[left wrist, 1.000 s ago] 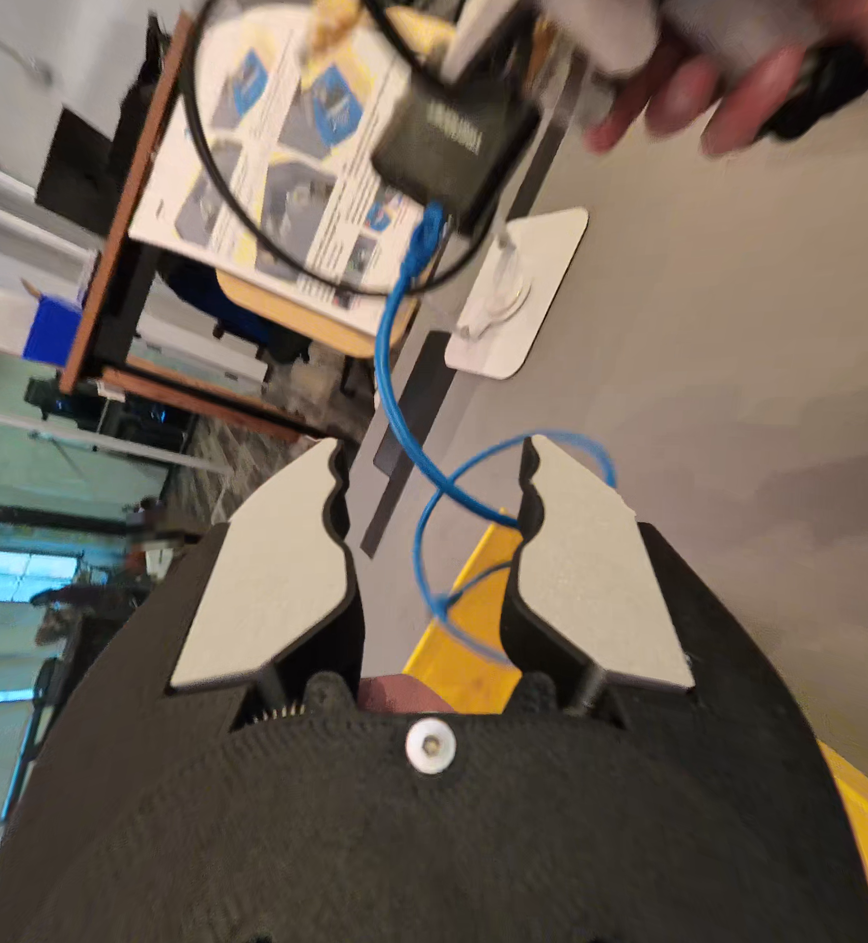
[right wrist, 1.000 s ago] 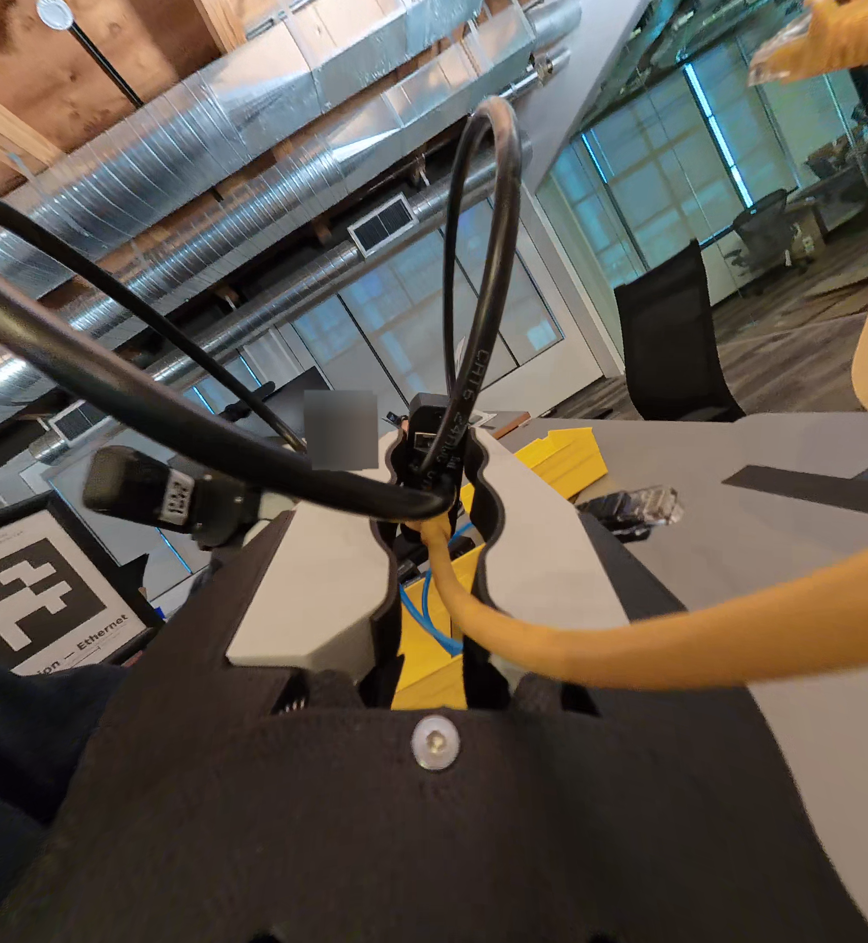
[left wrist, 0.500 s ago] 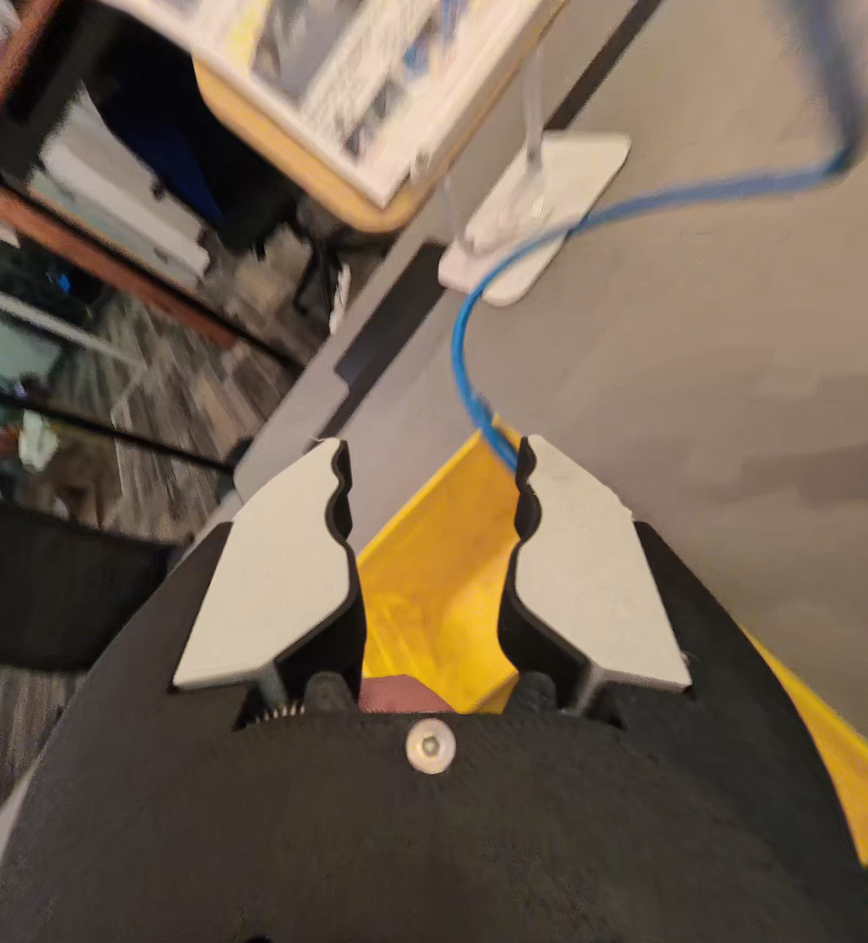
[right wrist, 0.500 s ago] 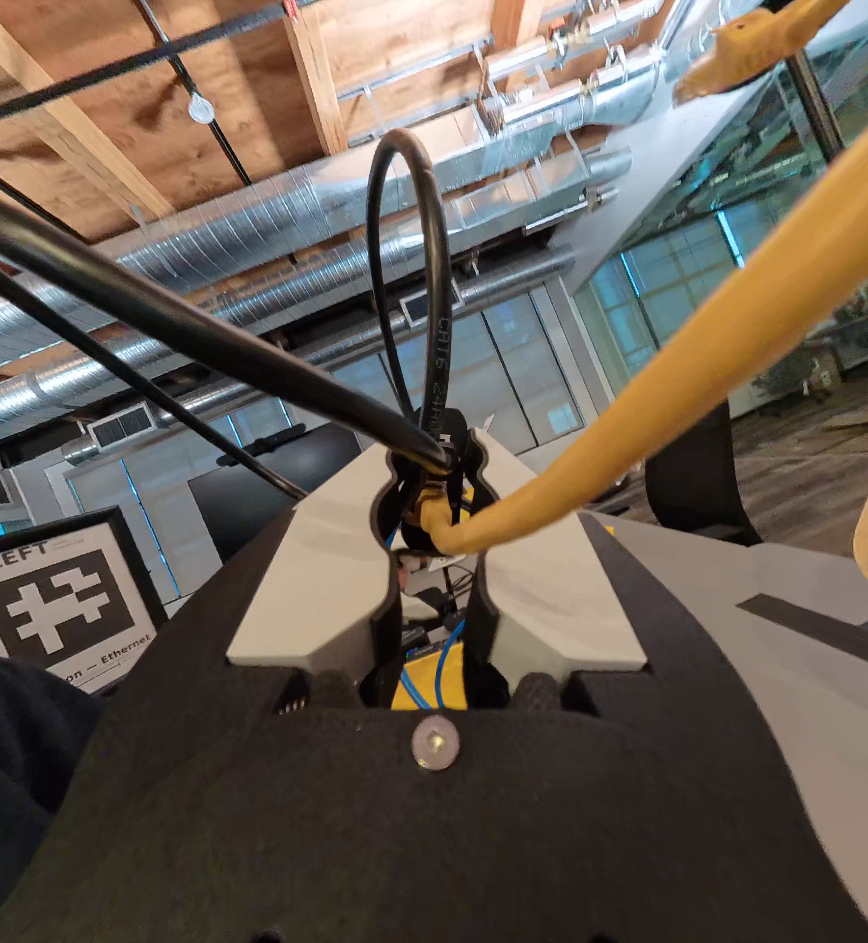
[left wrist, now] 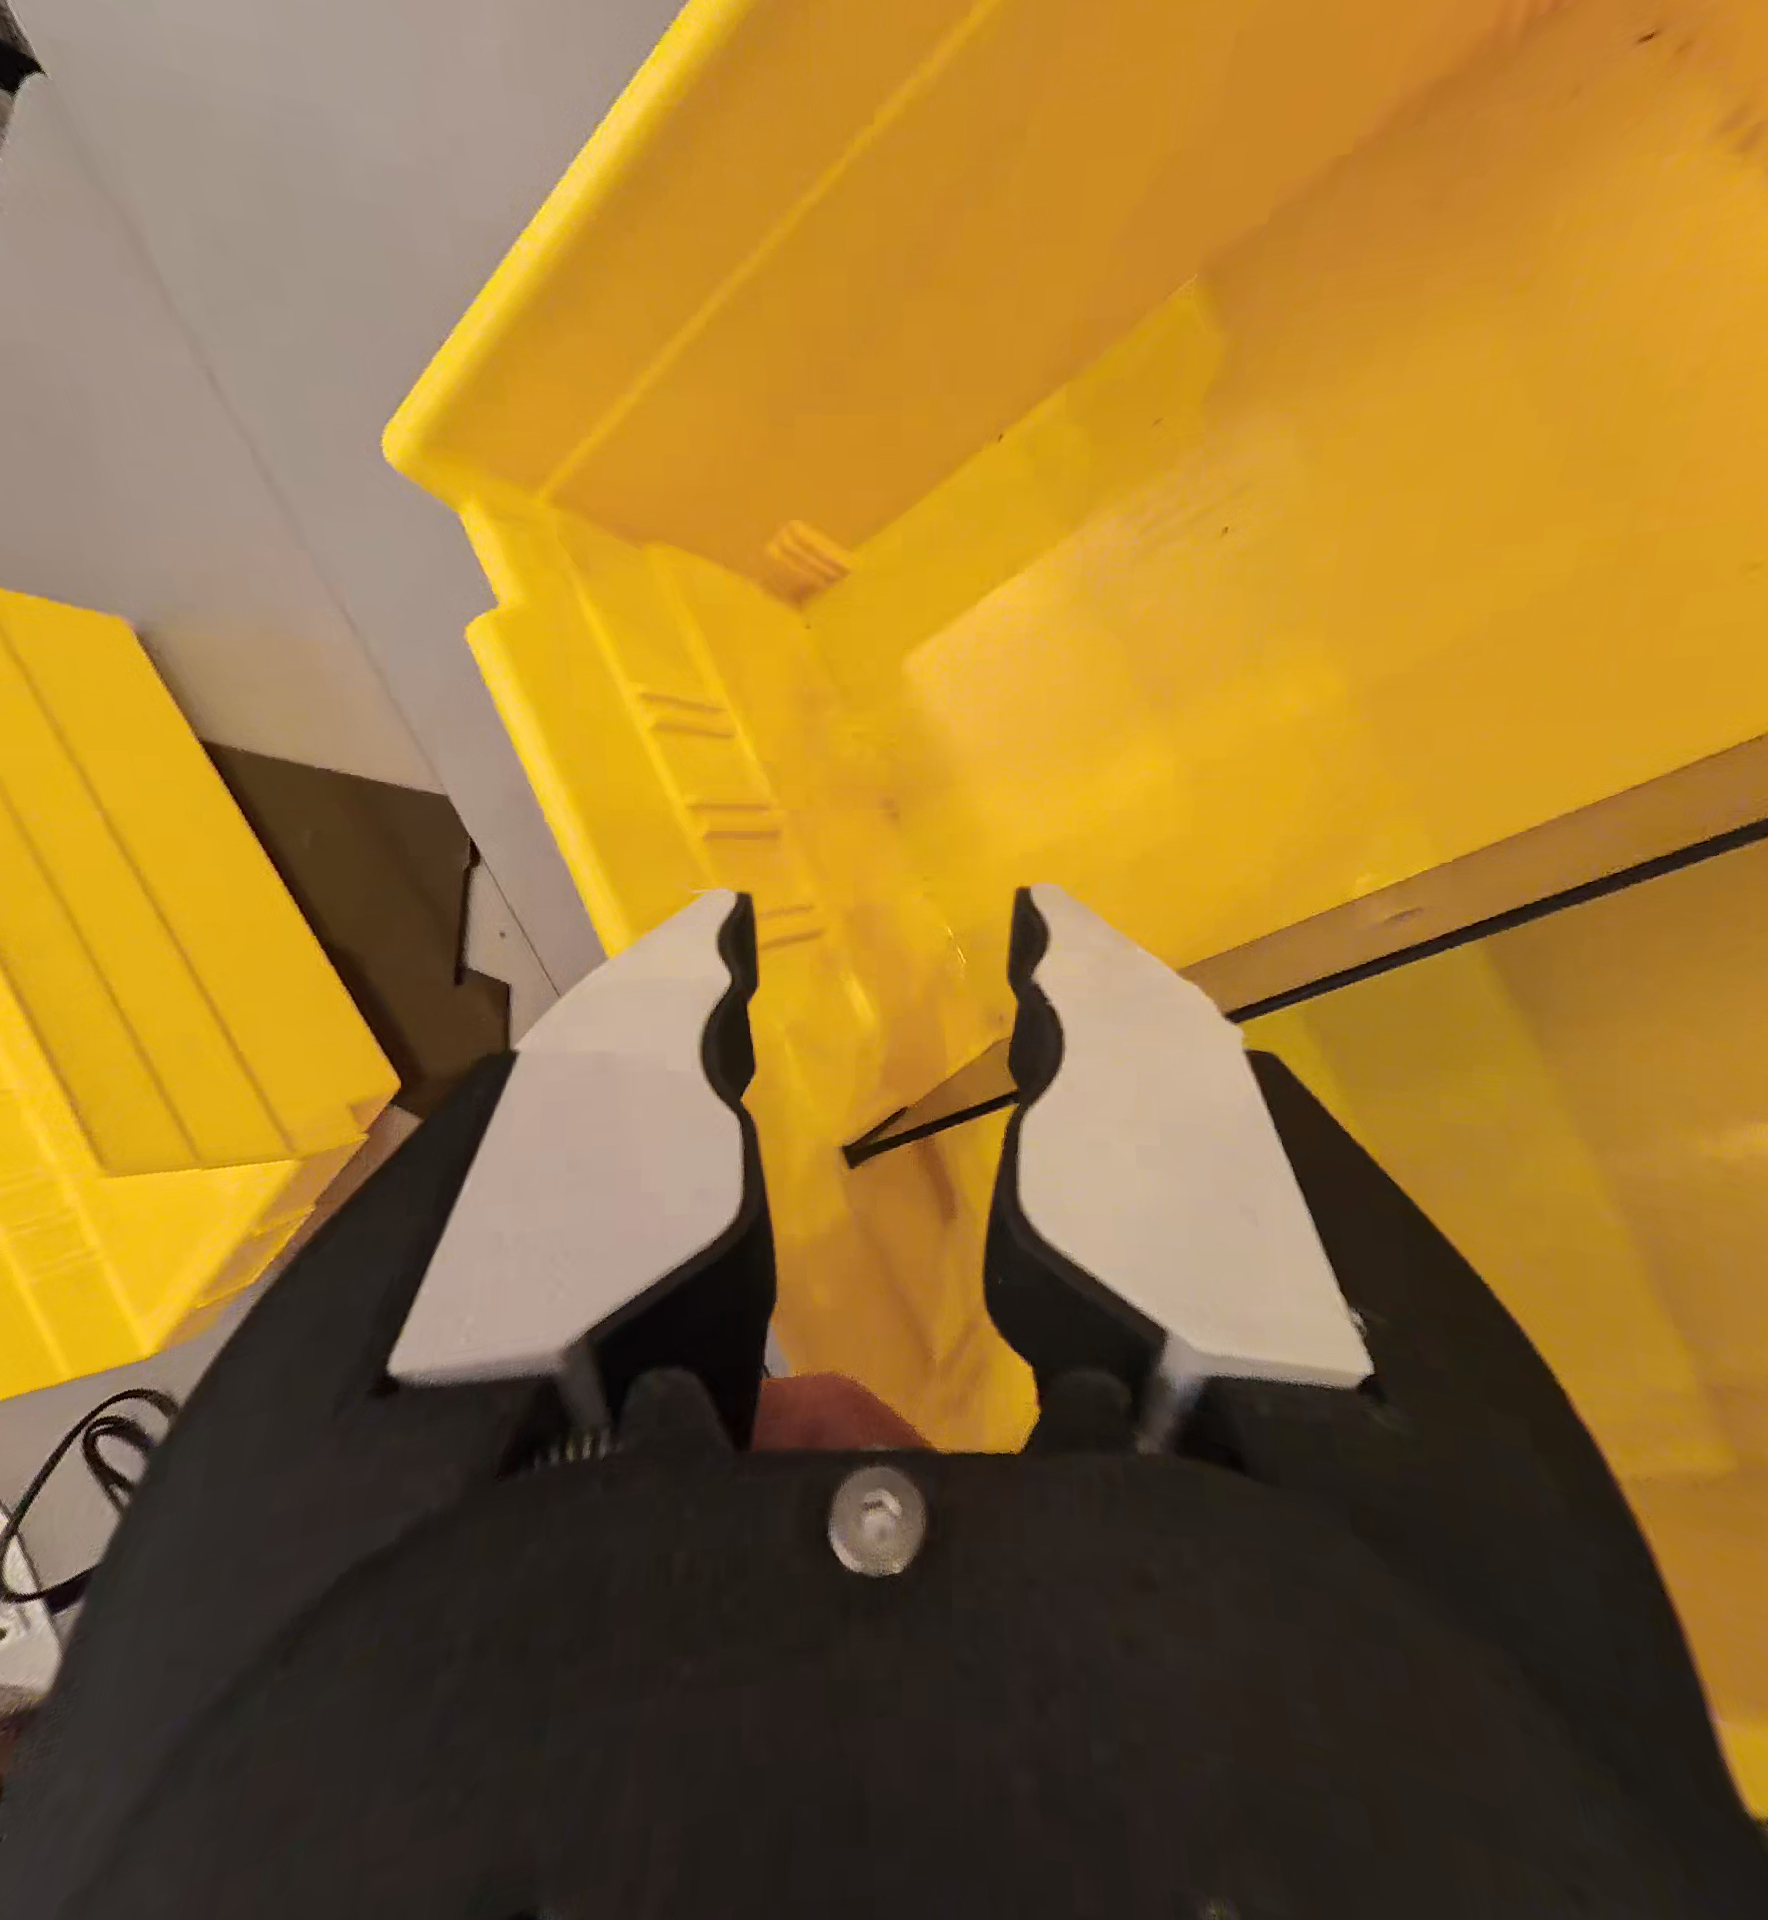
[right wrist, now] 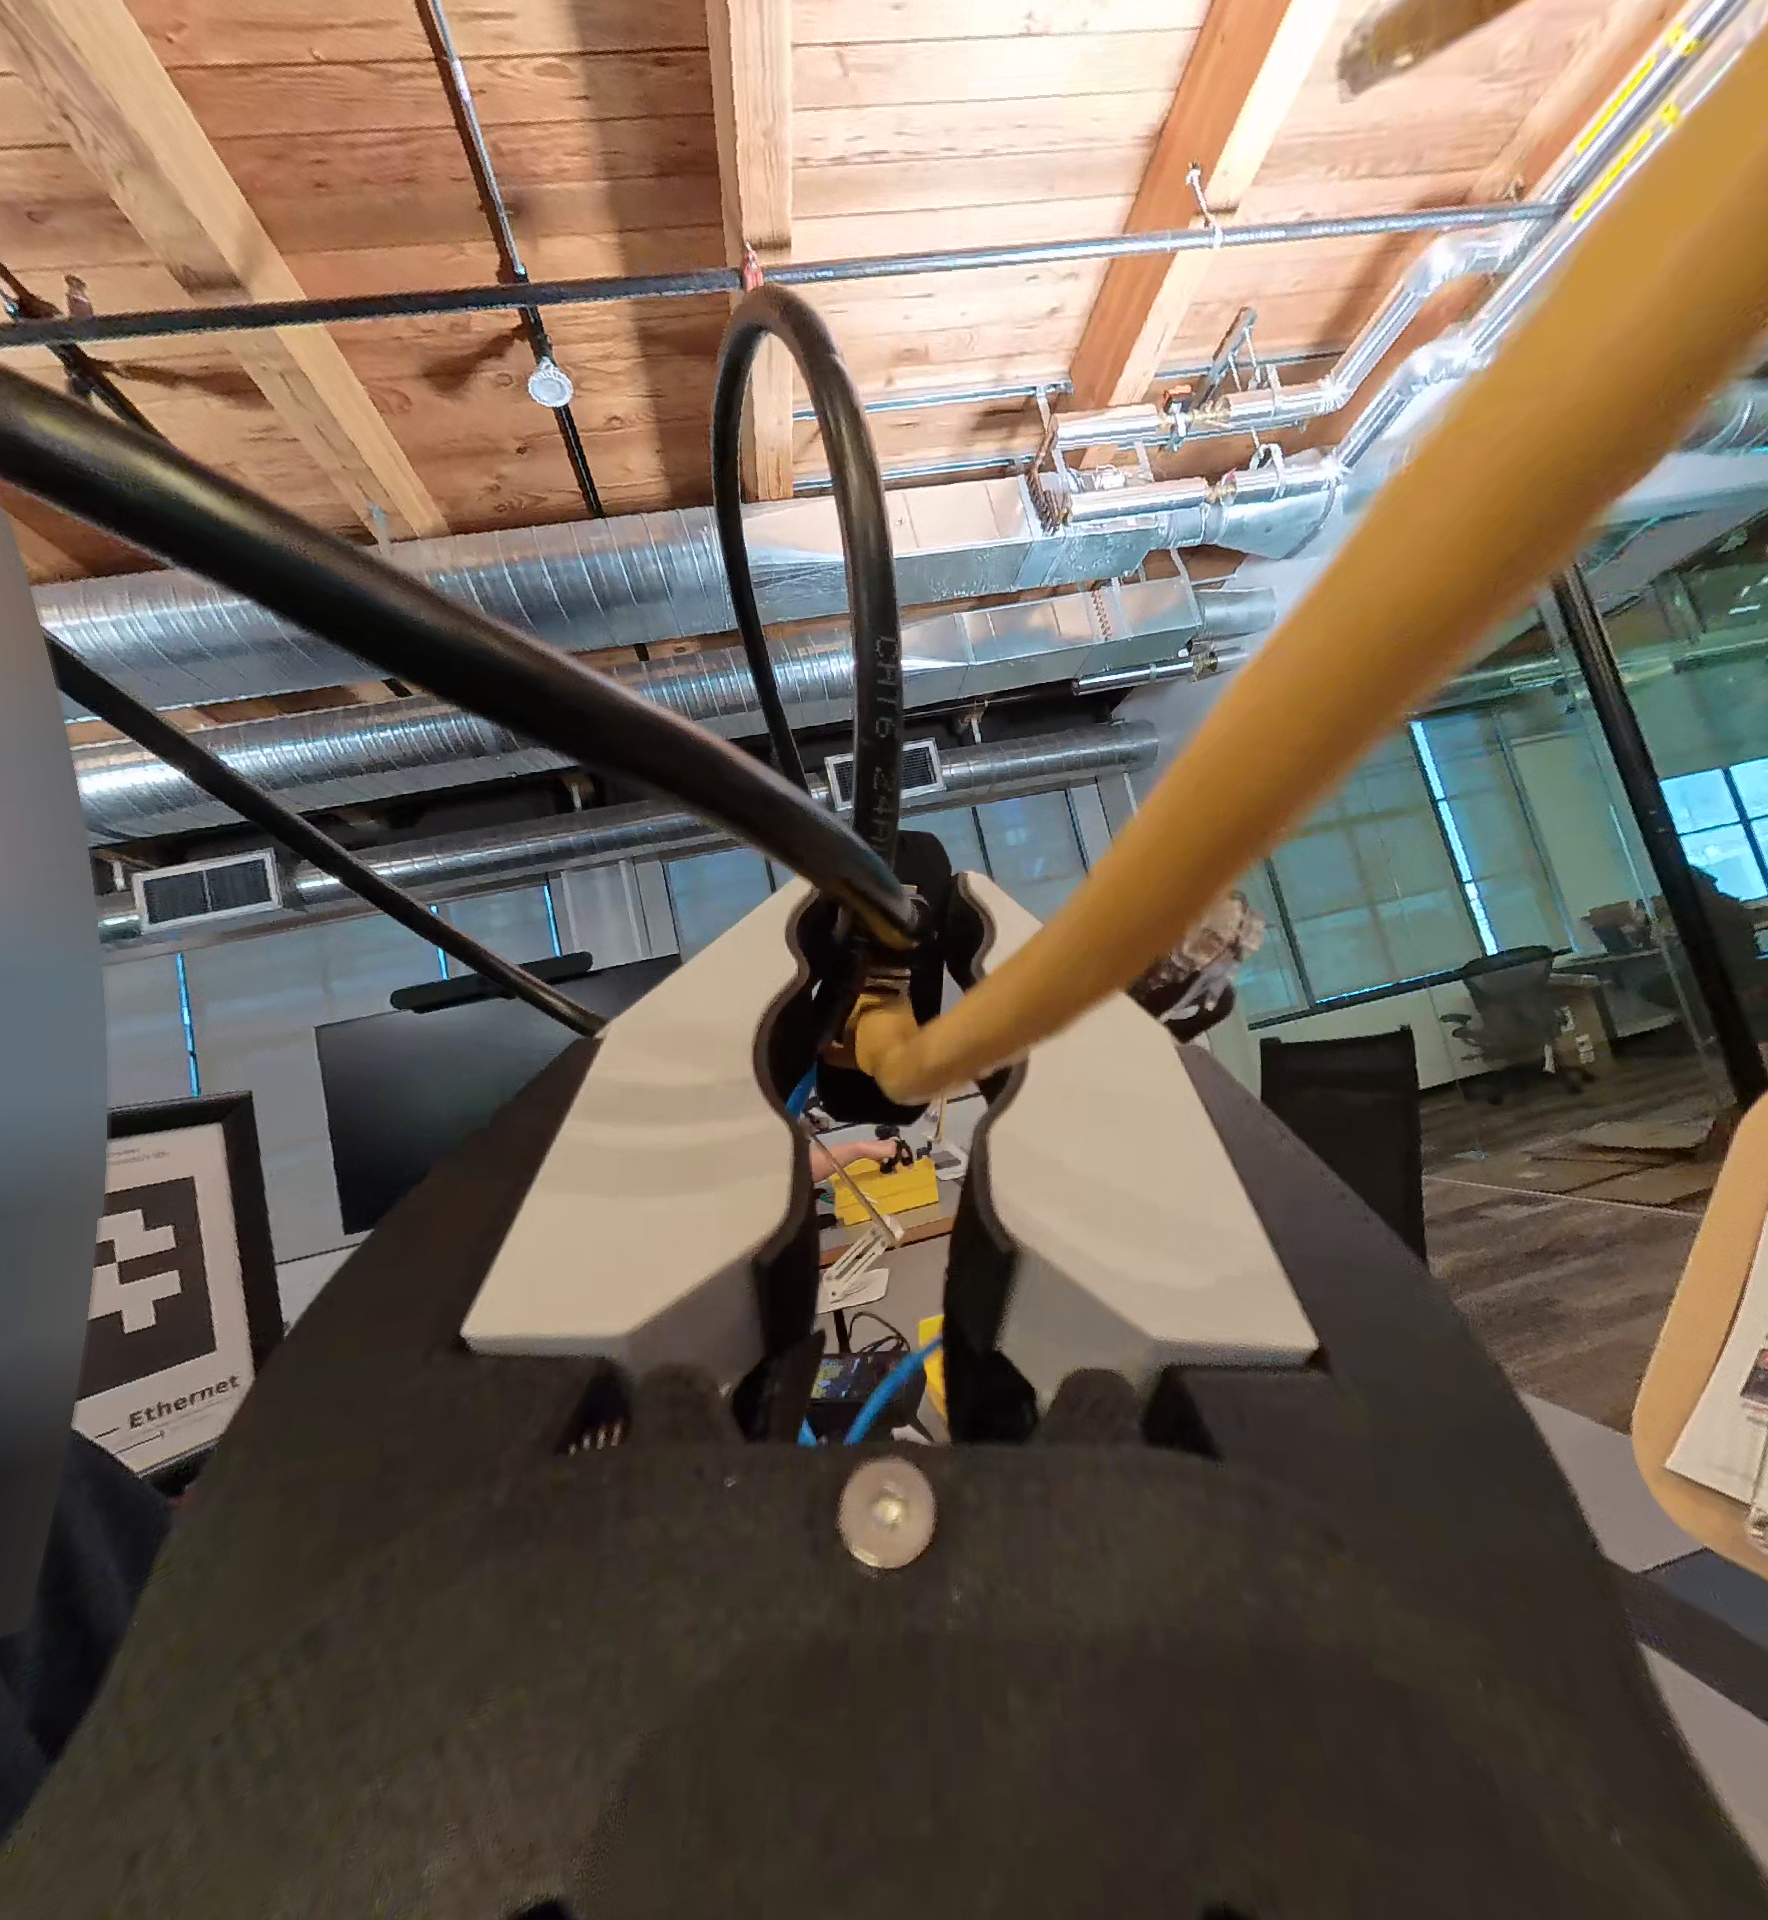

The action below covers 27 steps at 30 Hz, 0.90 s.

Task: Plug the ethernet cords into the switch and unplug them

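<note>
My right gripper (right wrist: 890, 914) points up toward the ceiling and is shut on the small black switch (right wrist: 930, 862), mostly hidden between its fingers. A thick yellow cord (right wrist: 1379, 623) and black cords (right wrist: 444, 623) come out of the switch at the fingertips, and one black cord loops above it (right wrist: 859, 520). A blue cord (right wrist: 890, 1382) shows low between the fingers. A clear plug (right wrist: 1212, 935) hangs just right of the fingertips. My left gripper (left wrist: 880, 925) is open and empty, over the corner of a yellow bin (left wrist: 1067, 364). The left wrist view shows no switch and none of these cords.
A second yellow bin (left wrist: 80, 987) lies to the left on the grey table (left wrist: 184, 312). A framed black-and-white marker sign (right wrist: 173, 1278) stands at left, and a wooden board with a printed sheet (right wrist: 1753, 1299) at right. Office chairs and glass walls are behind. Some 60 cm of space lies between my two pairs of fingers.
My left gripper has swung away from the blue cord and the table, down over the yellow bin, and is still open. My right gripper has tilted further upward, still holding the switch.
</note>
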Each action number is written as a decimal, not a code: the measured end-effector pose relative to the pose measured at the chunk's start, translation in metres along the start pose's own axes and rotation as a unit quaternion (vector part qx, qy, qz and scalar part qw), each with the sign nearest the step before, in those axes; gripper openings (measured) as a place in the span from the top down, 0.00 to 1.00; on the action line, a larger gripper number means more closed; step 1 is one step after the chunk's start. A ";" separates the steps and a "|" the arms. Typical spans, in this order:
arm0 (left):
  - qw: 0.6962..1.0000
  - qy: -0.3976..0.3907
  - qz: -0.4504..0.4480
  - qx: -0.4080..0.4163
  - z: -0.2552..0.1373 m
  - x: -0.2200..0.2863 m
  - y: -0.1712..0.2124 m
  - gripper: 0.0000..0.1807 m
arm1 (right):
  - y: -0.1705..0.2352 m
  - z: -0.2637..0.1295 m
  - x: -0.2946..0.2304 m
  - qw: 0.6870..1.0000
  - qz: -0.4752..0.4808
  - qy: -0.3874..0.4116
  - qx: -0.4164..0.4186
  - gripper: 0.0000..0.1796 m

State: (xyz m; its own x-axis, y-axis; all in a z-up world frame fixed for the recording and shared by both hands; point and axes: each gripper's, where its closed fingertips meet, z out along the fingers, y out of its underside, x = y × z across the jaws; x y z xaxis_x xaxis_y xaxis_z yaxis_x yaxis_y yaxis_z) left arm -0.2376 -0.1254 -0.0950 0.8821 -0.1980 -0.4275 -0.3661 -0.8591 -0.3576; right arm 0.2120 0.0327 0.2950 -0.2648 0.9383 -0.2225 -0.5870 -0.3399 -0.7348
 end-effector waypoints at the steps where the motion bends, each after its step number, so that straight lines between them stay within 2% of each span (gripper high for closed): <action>1: 1.000 -0.002 -0.004 -0.003 0.001 -0.002 0.002 0.77 | -0.004 -0.001 -0.002 1.000 -0.004 -0.001 0.002 0.89; 3: 1.000 -0.020 -0.010 -0.010 0.002 -0.010 0.006 0.81 | -0.007 -0.003 -0.002 1.000 -0.012 0.006 -0.007 0.89; 8: 0.999 -0.027 -0.028 -0.013 0.005 -0.022 0.012 0.80 | 0.006 -0.015 0.011 0.998 -0.004 0.032 -0.057 0.88; 9: 0.999 -0.031 -0.028 -0.012 0.006 -0.025 0.013 0.78 | 0.013 -0.017 0.016 0.997 -0.002 0.041 -0.071 0.89; 12: 0.998 -0.056 -0.037 0.002 -0.003 -0.033 0.006 0.56 | 0.035 -0.028 0.030 0.992 0.025 0.063 -0.108 0.88; 13: 0.997 -0.062 -0.044 0.025 -0.013 -0.034 -0.004 0.54 | 0.042 -0.031 0.033 0.991 0.034 0.066 -0.115 0.89; 17: 0.977 -0.056 0.005 0.203 -0.092 0.001 -0.101 0.56 | 0.076 -0.039 0.046 0.983 0.080 0.075 -0.149 0.89; 20: 0.937 -0.057 0.107 0.327 -0.165 0.062 -0.179 0.57 | 0.103 -0.040 0.055 0.974 0.114 0.083 -0.177 0.89; 22: 0.896 -0.036 0.166 0.410 -0.212 0.119 -0.222 0.59 | 0.120 -0.040 0.059 0.970 0.129 0.088 -0.188 0.89; 24: 0.867 -0.021 0.219 0.447 -0.240 0.174 -0.250 0.59 | 0.137 -0.040 0.062 0.966 0.145 0.091 -0.193 0.89; 27: 0.856 -0.021 0.243 0.456 -0.249 0.225 -0.280 0.60 | 0.159 -0.040 0.060 0.960 0.164 0.085 -0.210 0.88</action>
State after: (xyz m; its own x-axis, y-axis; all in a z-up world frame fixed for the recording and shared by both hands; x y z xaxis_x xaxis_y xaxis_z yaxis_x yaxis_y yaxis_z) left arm 0.1373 -0.0472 0.1156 0.5557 -0.3940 -0.7321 -0.7828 0.0485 -0.6203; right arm 0.1333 0.0371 0.1392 -0.2337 0.7943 -0.5608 -0.1236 -0.5964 -0.7931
